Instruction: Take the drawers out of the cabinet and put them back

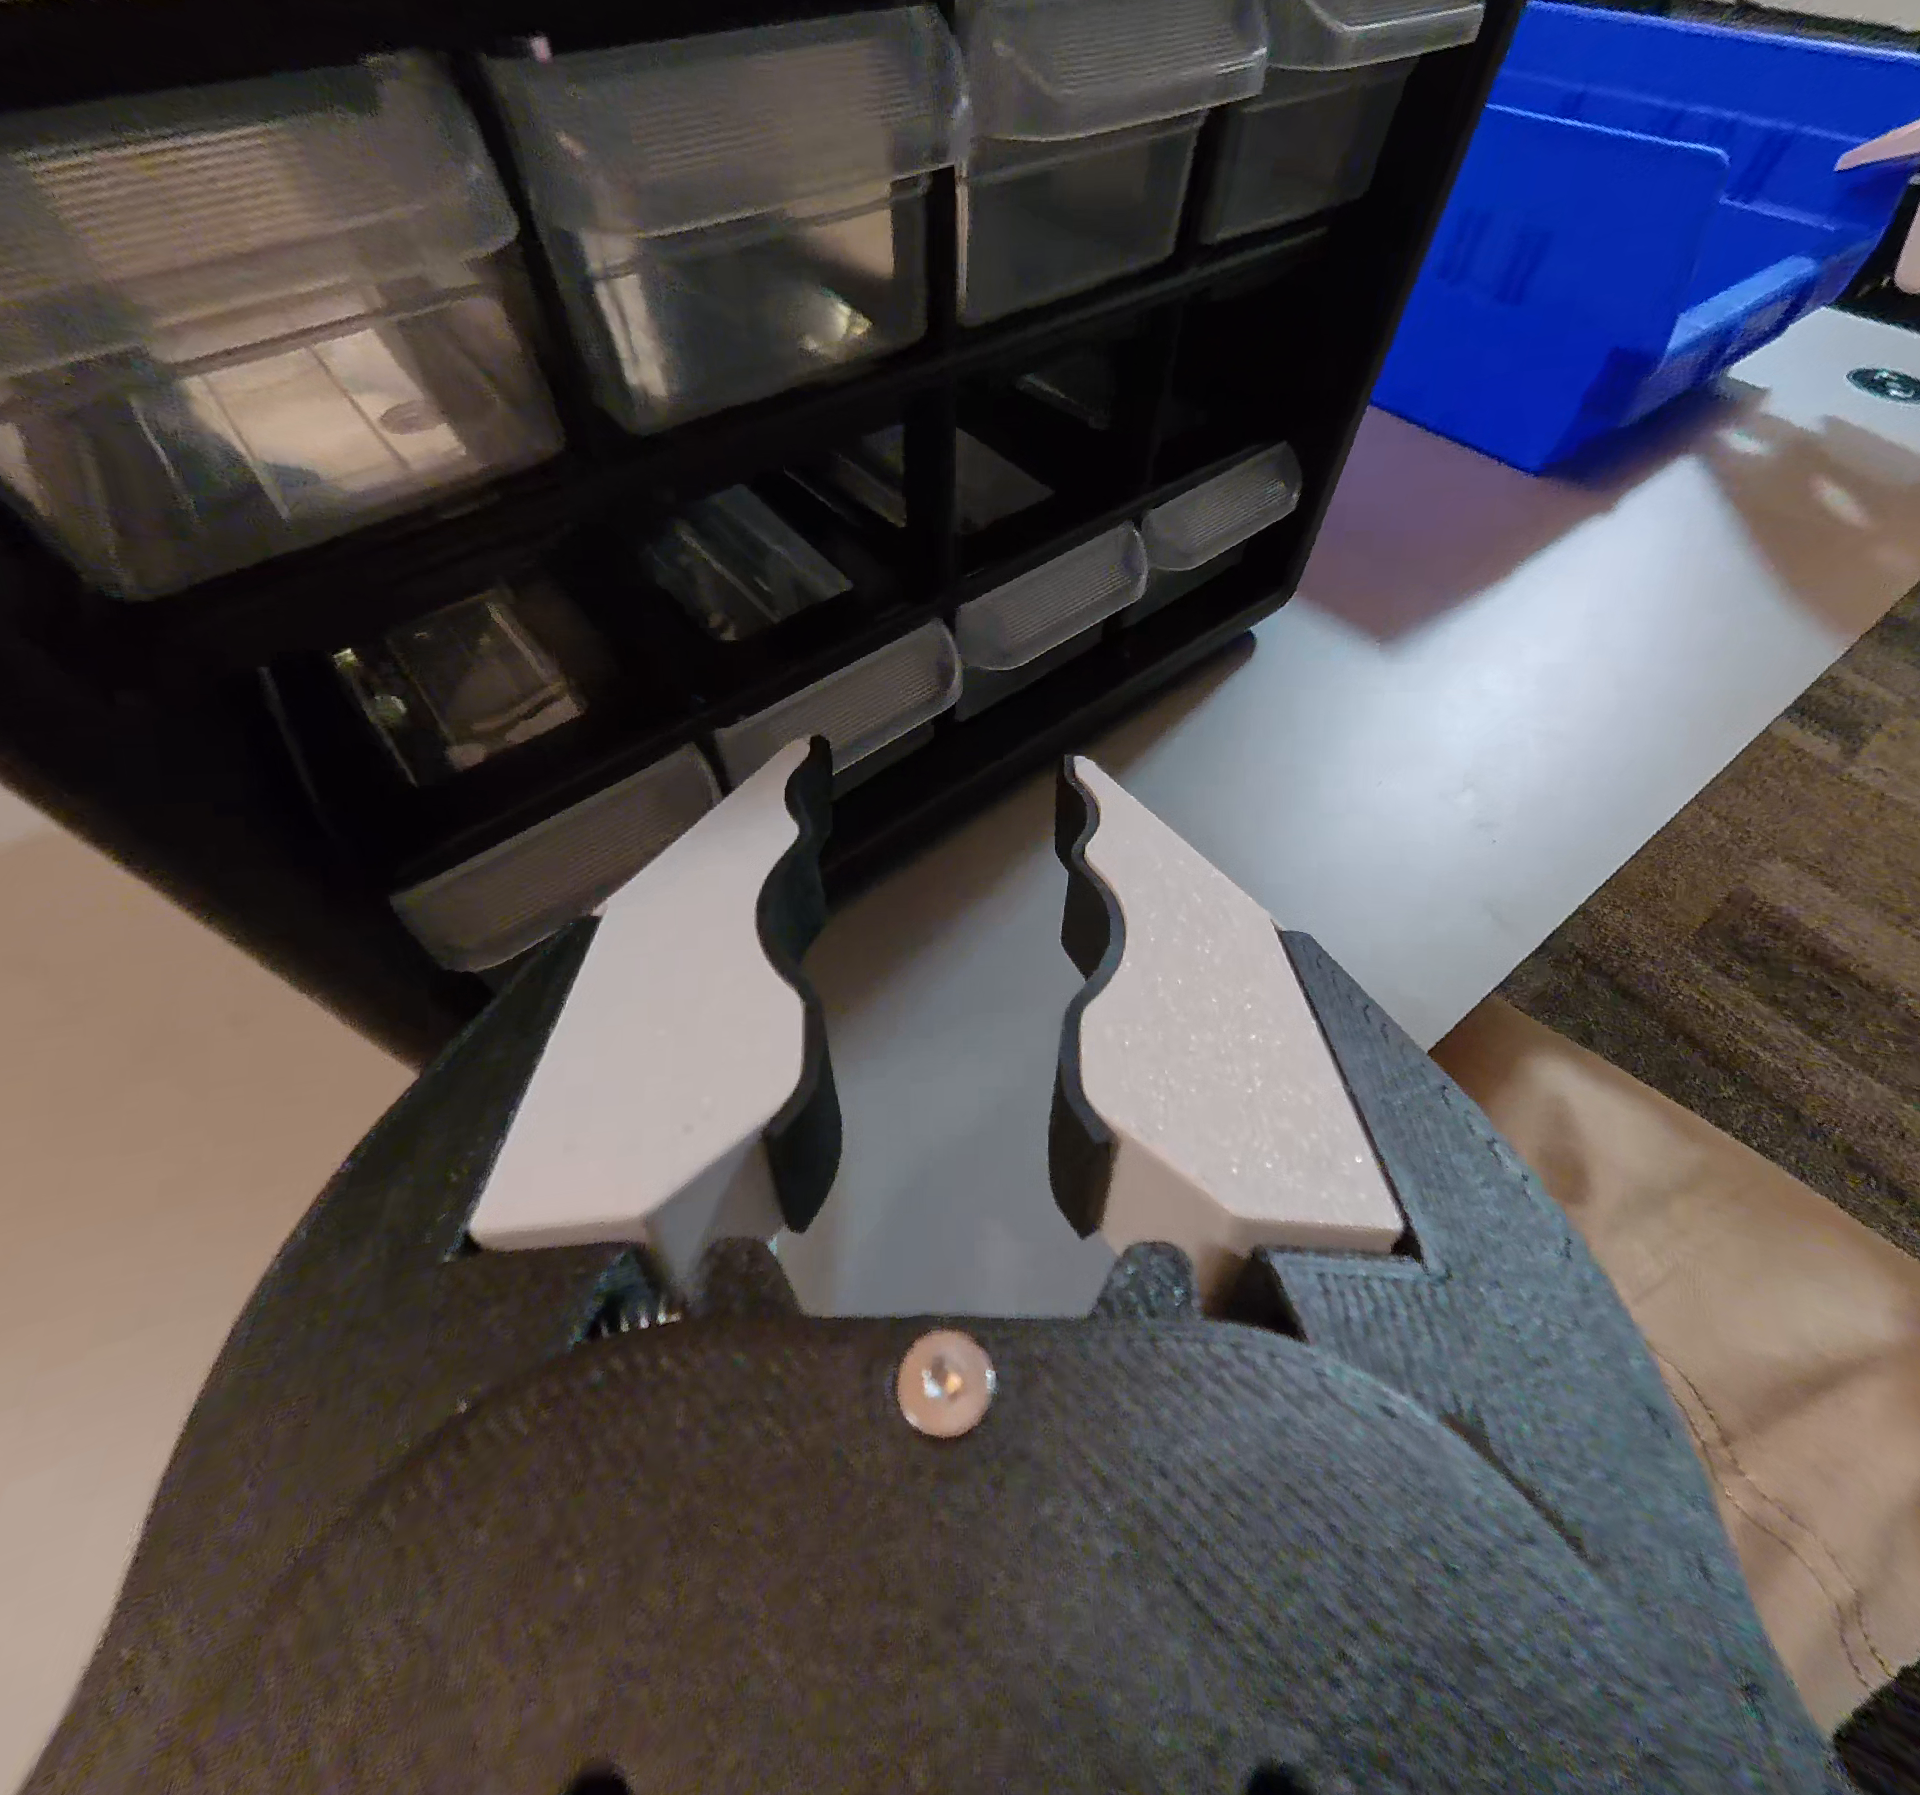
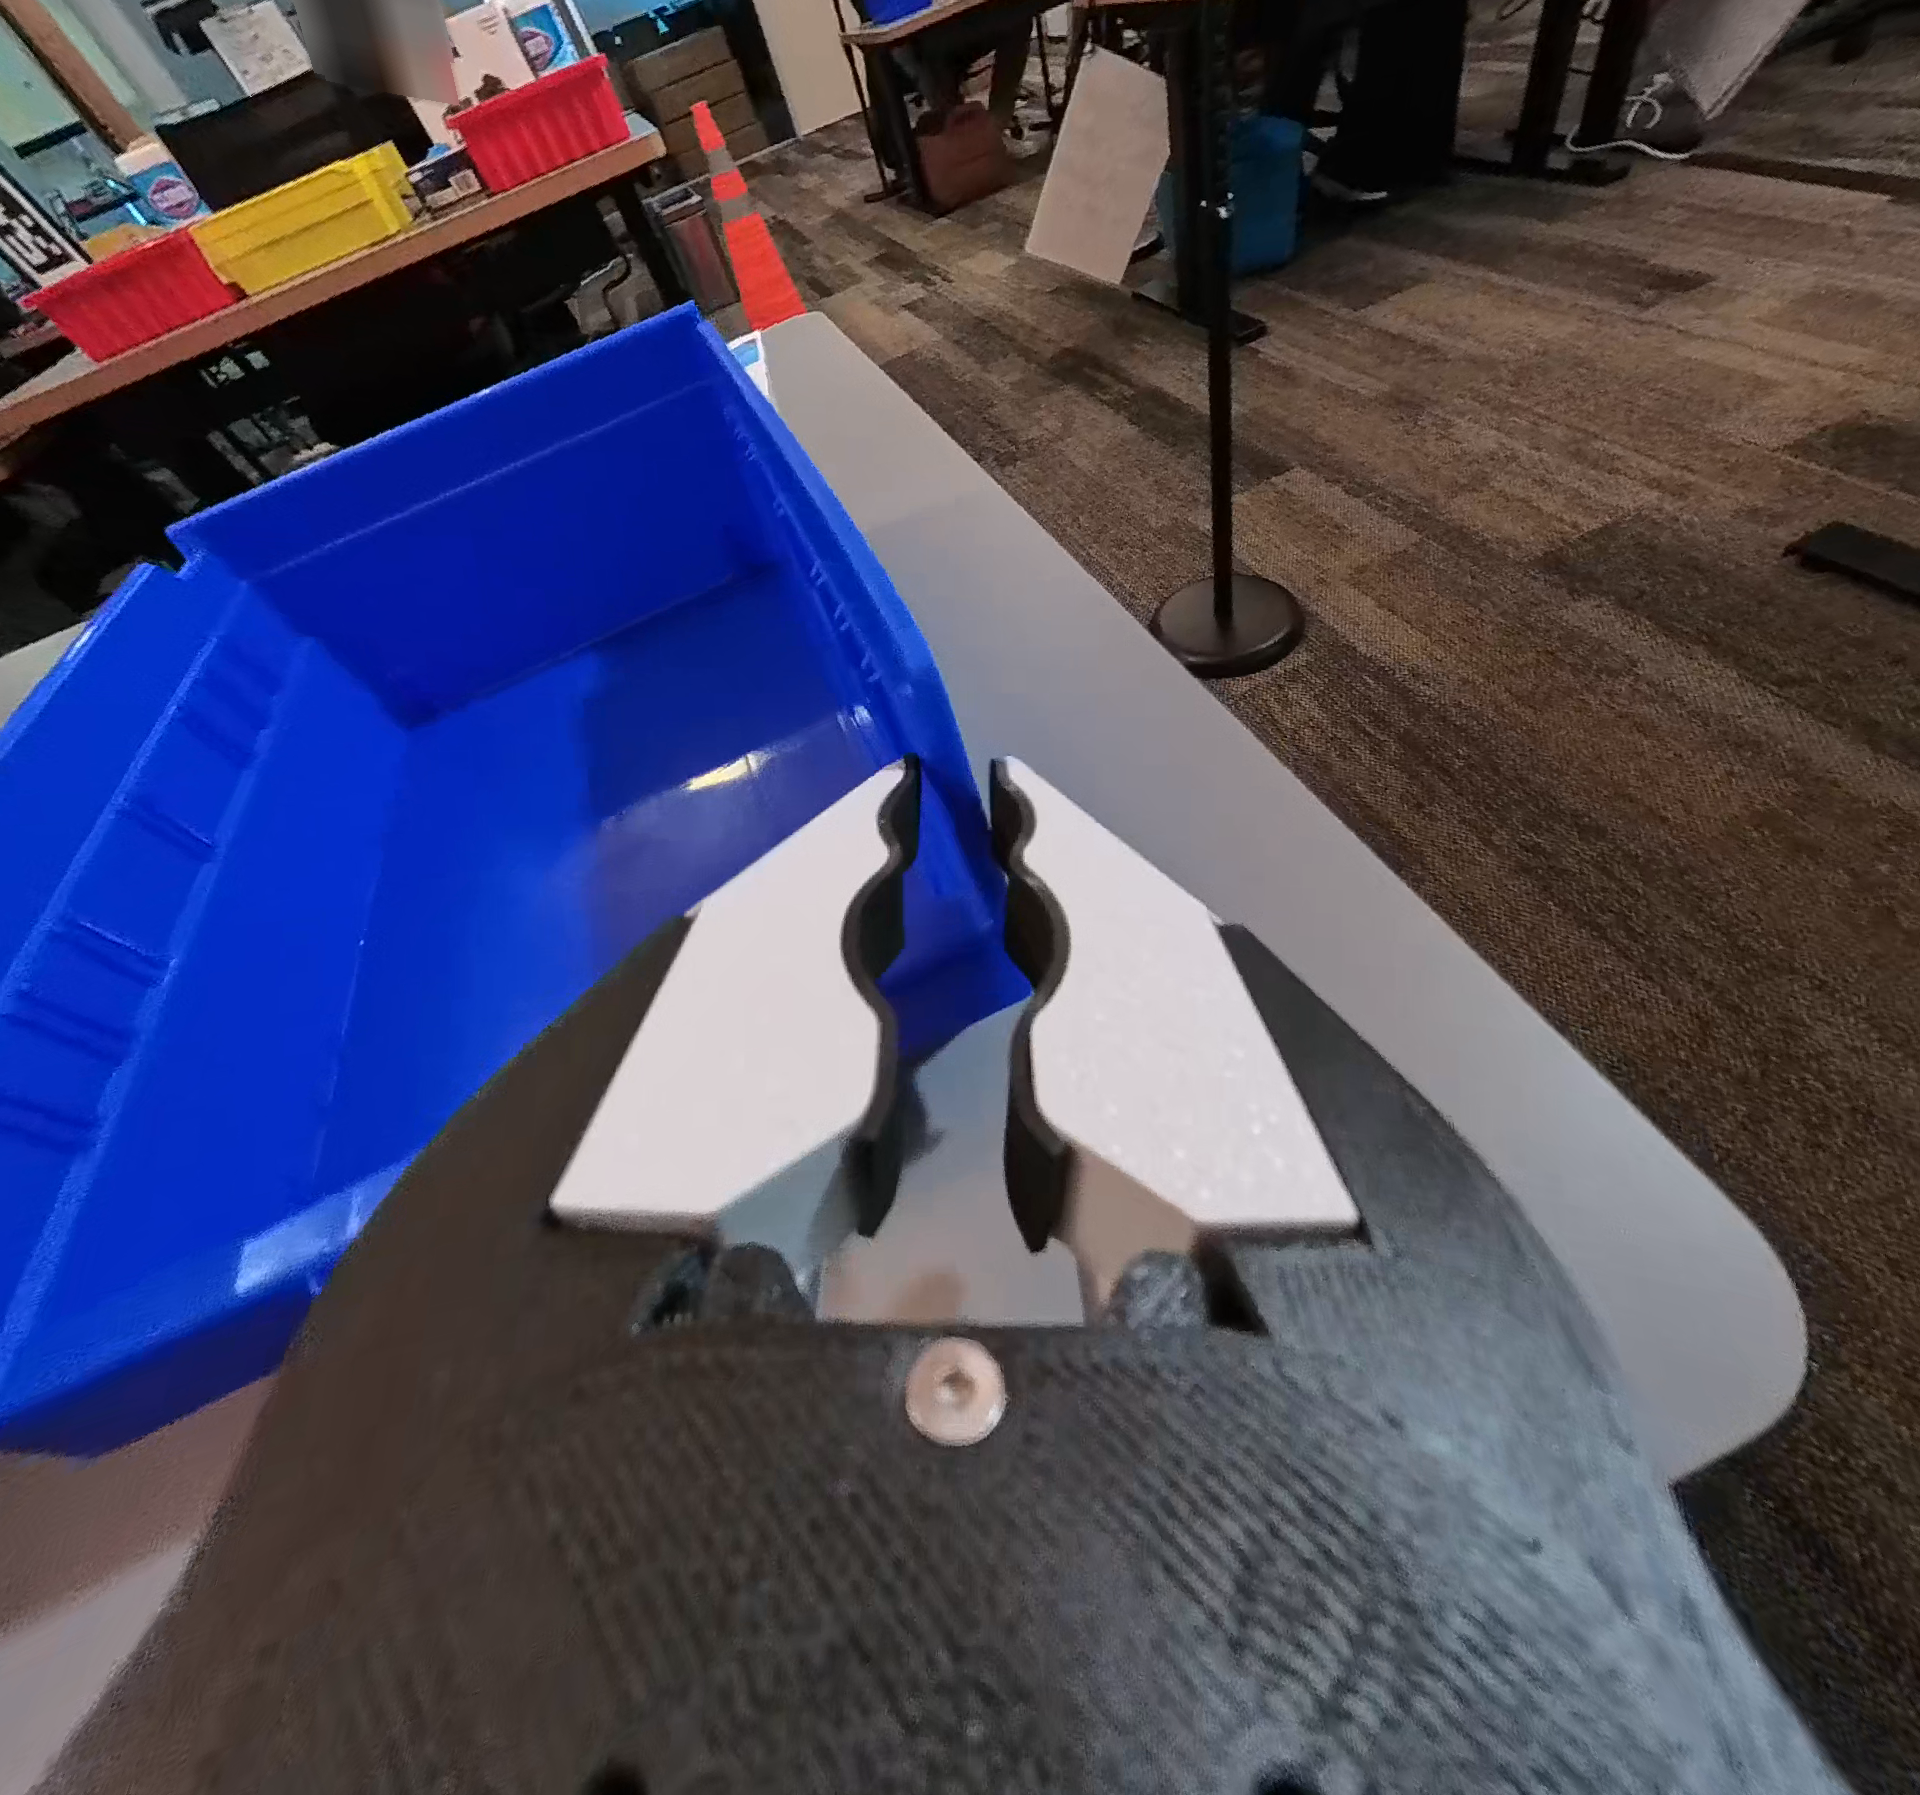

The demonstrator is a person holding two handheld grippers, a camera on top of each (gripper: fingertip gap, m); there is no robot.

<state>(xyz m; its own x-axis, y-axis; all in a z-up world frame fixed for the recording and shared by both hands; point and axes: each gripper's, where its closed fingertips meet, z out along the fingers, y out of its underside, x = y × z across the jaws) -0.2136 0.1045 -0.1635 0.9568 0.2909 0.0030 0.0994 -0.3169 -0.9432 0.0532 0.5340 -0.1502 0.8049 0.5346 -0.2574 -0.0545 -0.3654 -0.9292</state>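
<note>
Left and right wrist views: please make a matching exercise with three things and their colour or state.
Things:
1. cabinet
2. bin
3. left gripper

Descriptions:
A. blue, nothing inside
B. jaws apart, holding nothing
C. black frame, one row of slots without drawers

Pairs: 1-C, 2-A, 3-B

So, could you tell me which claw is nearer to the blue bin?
Right. The right claw sits over the blue bin, its tips at the near corner. The left claw faces the cabinet, with the bin off to its right.
</note>
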